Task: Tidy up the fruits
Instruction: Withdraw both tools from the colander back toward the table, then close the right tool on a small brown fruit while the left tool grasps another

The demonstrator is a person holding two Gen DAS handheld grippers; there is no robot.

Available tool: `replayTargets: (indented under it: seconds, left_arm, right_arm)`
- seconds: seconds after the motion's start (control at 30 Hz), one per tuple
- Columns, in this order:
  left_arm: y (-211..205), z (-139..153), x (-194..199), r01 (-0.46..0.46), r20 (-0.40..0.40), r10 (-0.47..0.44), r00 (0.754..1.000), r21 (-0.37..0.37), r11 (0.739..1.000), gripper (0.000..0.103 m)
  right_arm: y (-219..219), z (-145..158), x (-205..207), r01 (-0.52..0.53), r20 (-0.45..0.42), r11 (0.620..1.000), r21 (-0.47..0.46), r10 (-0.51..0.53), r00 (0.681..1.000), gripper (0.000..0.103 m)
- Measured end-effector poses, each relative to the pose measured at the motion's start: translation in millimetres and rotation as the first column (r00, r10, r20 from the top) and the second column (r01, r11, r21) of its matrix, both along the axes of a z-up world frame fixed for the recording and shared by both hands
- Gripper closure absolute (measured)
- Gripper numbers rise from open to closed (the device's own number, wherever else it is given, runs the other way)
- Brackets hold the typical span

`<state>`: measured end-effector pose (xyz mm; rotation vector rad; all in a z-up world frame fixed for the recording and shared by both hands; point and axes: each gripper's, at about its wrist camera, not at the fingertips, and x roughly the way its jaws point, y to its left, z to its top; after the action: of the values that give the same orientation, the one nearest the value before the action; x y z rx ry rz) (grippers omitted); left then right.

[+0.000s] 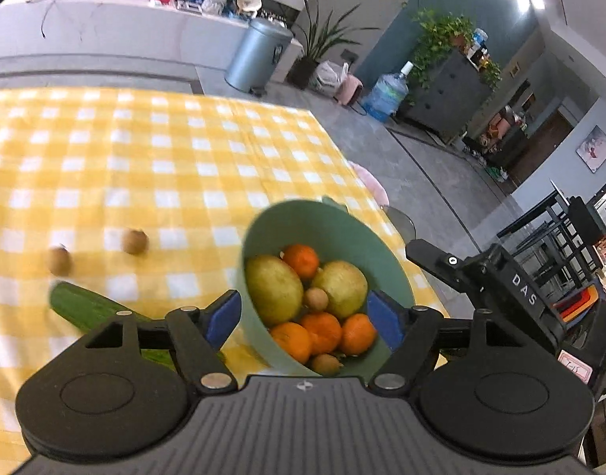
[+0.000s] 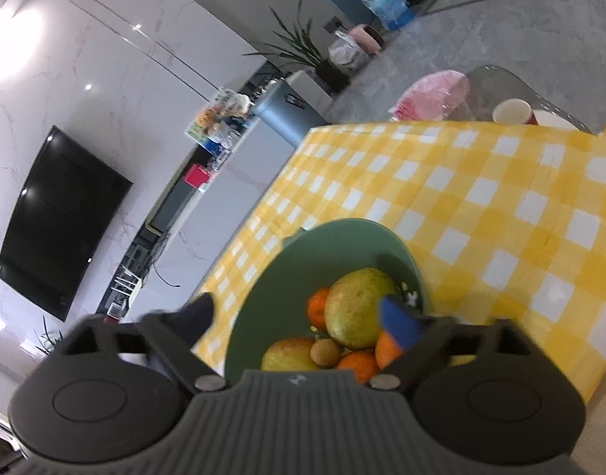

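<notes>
Green bowl (image 1: 326,237) seated near the table's corner on the yellow checked cloth (image 1: 144,158), already loaded: two pears (image 1: 273,289), several oranges (image 1: 322,330) and small brown fruits (image 1: 316,299), heaped against the bowl's near wall, presumably to keep round fruit from rolling. Left gripper (image 1: 303,318) spread wide, blue pads (image 1: 223,316) standing outside the bowl rim at 9 and 3 o'clock in the left wrist view, pinching nothing; spacing consistent with a fruit just let go over the bowl, judged only from the empty jaws above the pile. Right gripper (image 2: 299,318) likewise spread, nothing between the fingers; one blue pad (image 2: 397,324) overlapping the fruit at 3 o'clock of the bowl, contact with the fruit impossible to confirm through the blur; dark finger (image 2: 198,314) at 9 o'clock, outside the rim. Two brown fruits (image 1: 134,241) loose on the cloth at 9 to 10 o'clock of the bowl, well apart from it, not yet sorted. Cucumber (image 1: 89,304) lying flat at 8 o'clock, partly under the left gripper's body; being no fruit, probably to be left out. Task judged well advanced, with the loose pair remaining.
</notes>
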<state>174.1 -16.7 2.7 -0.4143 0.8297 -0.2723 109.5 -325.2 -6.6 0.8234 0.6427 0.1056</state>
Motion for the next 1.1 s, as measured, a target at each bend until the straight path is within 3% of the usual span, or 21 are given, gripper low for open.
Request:
replayTargets:
  seconds: [0.37,0.8,0.97,1.1]
  left_arm:
    - [42,26,-11,-0.07,0.032,0.067,0.997,0.089,0.994,0.017]
    - [97,-2,-13,-0.134,0.019,0.133,0.991,0.046,0.99,0.017]
    - [121,-22,-11,-0.17,0.03,0.171,0.985,-0.047,0.984,0.017]
    - [139,-44,-3,-0.201,-0.008,0.202,0.979,-0.119,0.972,0.017]
  right_arm:
    - [51,15,6,-0.186,0.034,0.973,-0.14,0.192,0.981,0.009]
    - [108,15,5,-0.318,0.019,0.901,-0.295,0.339,0.941,0.027]
    - [125,14,5,-0.35,0.039,0.894,-0.281,0.375,0.926,0.056]
    - [146,10,8,-0.399,0.02,0.871,-0.287,0.421,0.907,0.071]
